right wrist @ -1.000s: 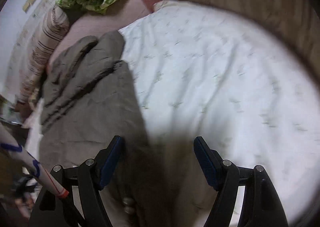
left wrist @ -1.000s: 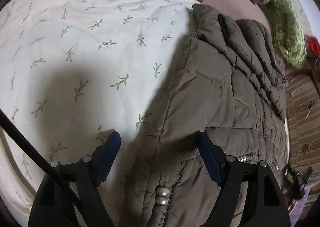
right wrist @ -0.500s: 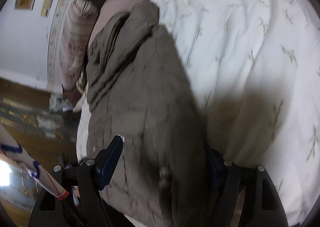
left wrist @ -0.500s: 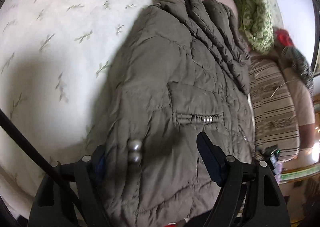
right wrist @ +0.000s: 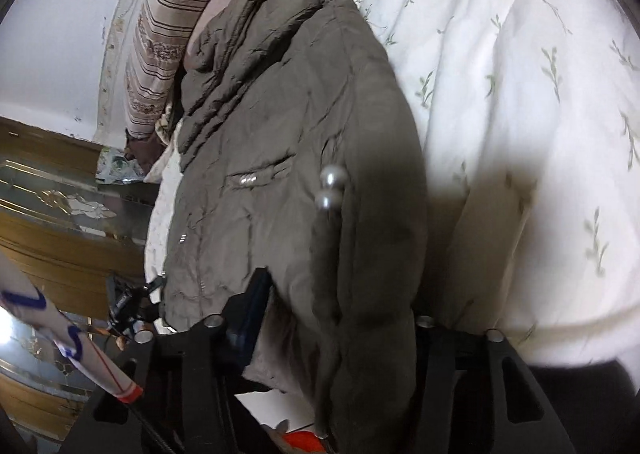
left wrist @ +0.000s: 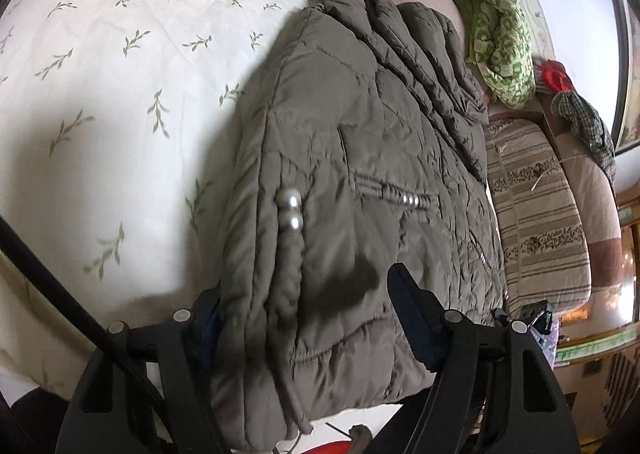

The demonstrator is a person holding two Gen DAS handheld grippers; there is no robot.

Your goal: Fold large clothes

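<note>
An olive quilted puffer jacket [left wrist: 360,114] lies folded lengthwise on a white leaf-print bed cover [left wrist: 120,94], with its collar at the far end. Two silver beads [left wrist: 289,210] hang on a cord near the hem. My left gripper [left wrist: 306,294] straddles the near hem, its jaws closing. One pad is at the jacket's left edge and the other hovers over the fabric. My right gripper [right wrist: 340,294] is at the same hem of the jacket [right wrist: 280,94], also closing. The padding bunches between its pads, and the right finger is hidden under the fold.
A striped cushion [left wrist: 536,214] lies along the jacket's far side. Green patterned cloth [left wrist: 504,46], a red item [left wrist: 554,74] and a checked cloth [left wrist: 584,122] lie beyond it. Wooden furniture [right wrist: 48,246] stands off the bed. A black cable [left wrist: 40,266] crosses the lower left.
Both grippers have swung from the bare bed cover onto the jacket's near hem, so the jacket now fills the gap between each pair of jaws. The right jaws have narrowed markedly.
</note>
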